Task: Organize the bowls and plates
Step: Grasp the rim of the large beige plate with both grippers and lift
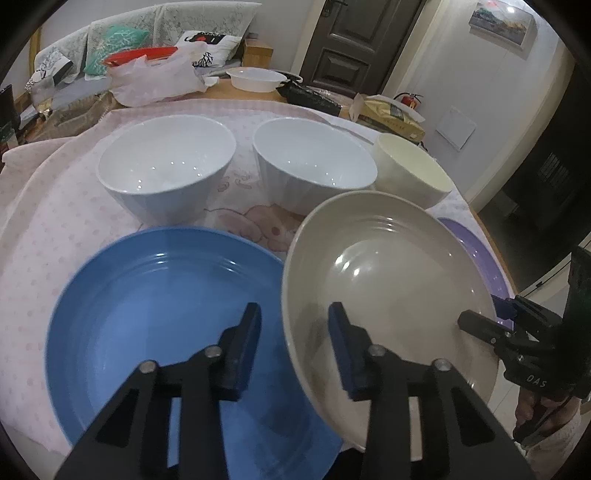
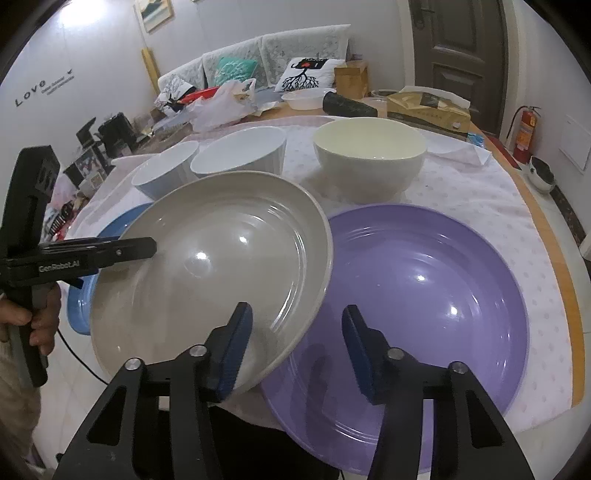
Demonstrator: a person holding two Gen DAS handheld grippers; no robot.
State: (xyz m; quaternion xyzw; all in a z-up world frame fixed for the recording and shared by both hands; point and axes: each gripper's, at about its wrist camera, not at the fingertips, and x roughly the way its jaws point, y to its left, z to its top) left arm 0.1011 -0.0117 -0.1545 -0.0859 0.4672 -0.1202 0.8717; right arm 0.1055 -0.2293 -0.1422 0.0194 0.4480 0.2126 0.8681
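Pink dotted cloth (image 1: 55,221) covers the table, with a cushioned sofa (image 1: 166,22) and clutter behind it at the top of the frame. Along the back of the cloth, from left to right, stand two white ribbed ceramic bowls (image 1: 166,162) (image 1: 314,158) and a cream round bowl (image 1: 410,166). In front of them lie a glossy blue round plate (image 1: 147,302) at the lower left, a grey-beige round plate (image 1: 388,266) in the middle and a purple round plate (image 2: 424,288) at the right. The grey-beige plate sits tilted, its rims overlapping both neighbours and its near edge past the table's edge. It looks smooth and shiny, with faint rings inside and a shallow raised lip, so it may be slippery to hold. The step in hand appears to be taking this plate by both sides. The left tongs (image 1: 294,310) straddle its left rim, one finger over the blue plate and one inside the dish. The right tongs (image 2: 297,308) straddle its right rim the same way. Both pairs stand partly open, and a strip of the plate beneath shows between each outer finger and the rim, so neither seems pinched home yet. Next, both would need to close squarely on the lip. Then they would lift evenly, probably to stack the plate on a neighbour.
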